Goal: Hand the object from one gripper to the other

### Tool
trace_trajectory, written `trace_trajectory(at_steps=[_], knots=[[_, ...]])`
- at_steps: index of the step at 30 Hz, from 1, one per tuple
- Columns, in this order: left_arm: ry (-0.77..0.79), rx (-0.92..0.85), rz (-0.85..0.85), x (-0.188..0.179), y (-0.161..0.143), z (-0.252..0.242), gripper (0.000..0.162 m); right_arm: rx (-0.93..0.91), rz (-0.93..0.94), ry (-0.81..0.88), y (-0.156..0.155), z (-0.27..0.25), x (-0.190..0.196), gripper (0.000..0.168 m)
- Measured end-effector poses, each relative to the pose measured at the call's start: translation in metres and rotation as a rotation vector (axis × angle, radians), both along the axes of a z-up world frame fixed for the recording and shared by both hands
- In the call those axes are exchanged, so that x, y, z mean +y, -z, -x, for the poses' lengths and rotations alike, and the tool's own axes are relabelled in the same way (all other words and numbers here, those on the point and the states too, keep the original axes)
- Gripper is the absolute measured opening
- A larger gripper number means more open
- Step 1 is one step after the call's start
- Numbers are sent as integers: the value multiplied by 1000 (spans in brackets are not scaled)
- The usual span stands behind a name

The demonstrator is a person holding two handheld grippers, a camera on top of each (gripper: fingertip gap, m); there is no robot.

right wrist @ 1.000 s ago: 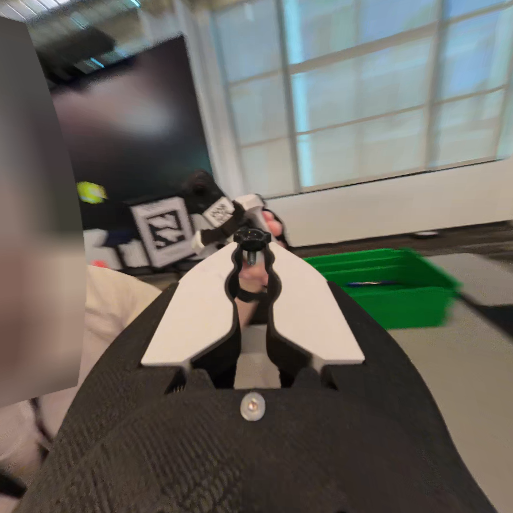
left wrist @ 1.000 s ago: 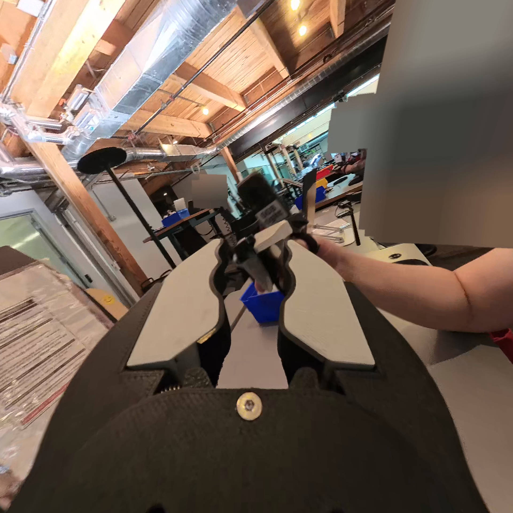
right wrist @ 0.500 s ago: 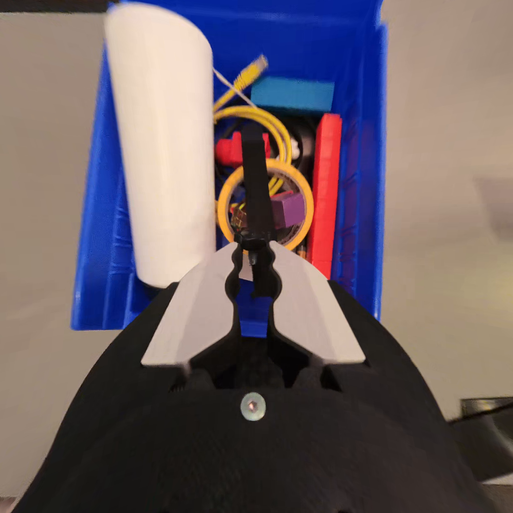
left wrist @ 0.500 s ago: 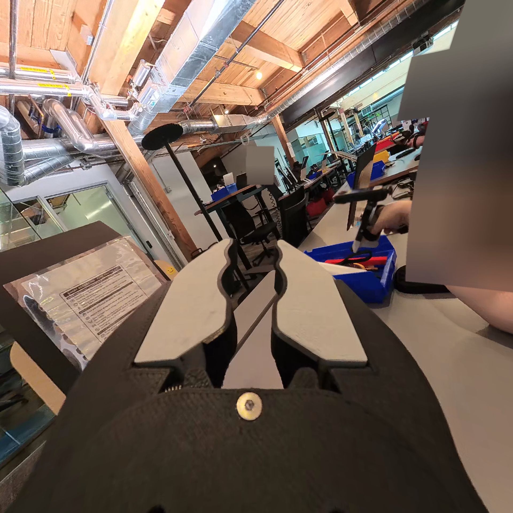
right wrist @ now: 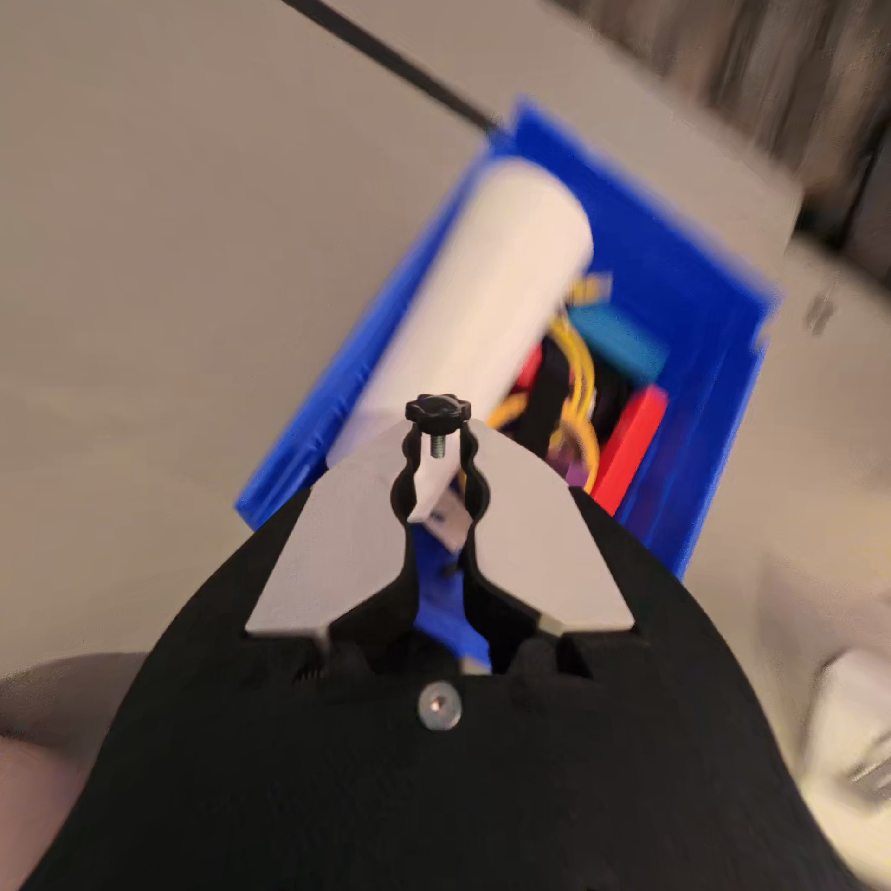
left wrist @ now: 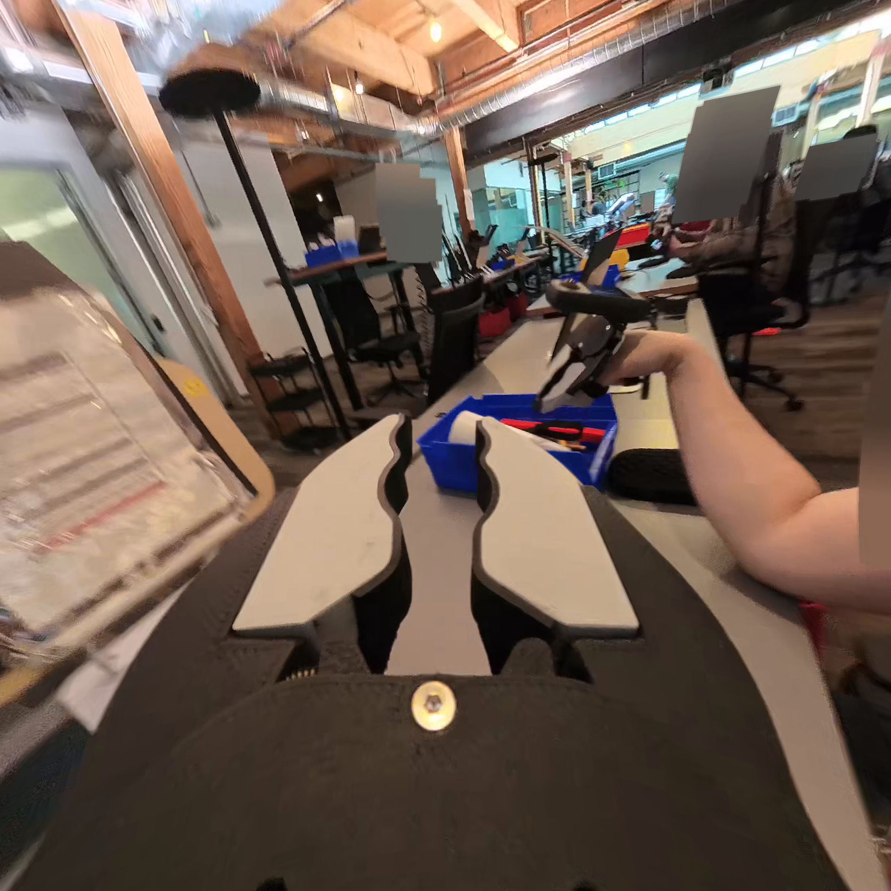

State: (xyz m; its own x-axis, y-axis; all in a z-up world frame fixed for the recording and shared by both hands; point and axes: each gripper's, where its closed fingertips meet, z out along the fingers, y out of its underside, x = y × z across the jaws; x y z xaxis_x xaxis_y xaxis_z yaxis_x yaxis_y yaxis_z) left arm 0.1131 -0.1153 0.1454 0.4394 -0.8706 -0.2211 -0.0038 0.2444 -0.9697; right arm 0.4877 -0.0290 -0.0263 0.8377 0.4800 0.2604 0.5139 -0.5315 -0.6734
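Observation:
My right gripper (right wrist: pixel 438 431) is shut on a small black knob screw (right wrist: pixel 438 410); its knob sits at the fingertips and its metal thread points back between the fingers. The gripper hangs tilted over the near end of a blue bin (right wrist: pixel 694 308). In the left wrist view the right gripper (left wrist: pixel 554 400) points down over the same blue bin (left wrist: pixel 453 463), held by a person's hand. My left gripper (left wrist: pixel 442 429) is open and empty, low over the grey table, a short way from the bin.
The bin holds a white roll (right wrist: pixel 487 299), yellow cable, a red block (right wrist: pixel 627 443) and a blue block. A black round pad (left wrist: pixel 651 475) lies right of the bin. A board with a plastic-covered sheet (left wrist: pixel 87 458) stands at left. Chairs and desks stand beyond the table. The grippers' ends are close to 45 cm from one another.
A second ago the two grippers met tip to tip. Since then the right gripper swung away over the blue bin with the knob screw, and the left gripper drew back and tilted down, empty.

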Motion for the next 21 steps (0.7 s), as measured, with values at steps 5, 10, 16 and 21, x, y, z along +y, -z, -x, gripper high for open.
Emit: trace_trajectory(at_steps=[5, 10, 16, 21], knots=[[97, 7, 263, 19, 44, -43, 34, -209, -614, -587, -97, 137, -13, 16], [79, -4, 365, 27, 63, -61, 44, -379, -856, -880, -123, 247, -48, 16], [-25, -18, 353, 37, 64, -59, 43, -755, -900, -799, -110, 296, -32, 16], [-107, 31, 285, 46, 71, -57, 37, -828, -926, -797, -102, 322, -30, 16]])
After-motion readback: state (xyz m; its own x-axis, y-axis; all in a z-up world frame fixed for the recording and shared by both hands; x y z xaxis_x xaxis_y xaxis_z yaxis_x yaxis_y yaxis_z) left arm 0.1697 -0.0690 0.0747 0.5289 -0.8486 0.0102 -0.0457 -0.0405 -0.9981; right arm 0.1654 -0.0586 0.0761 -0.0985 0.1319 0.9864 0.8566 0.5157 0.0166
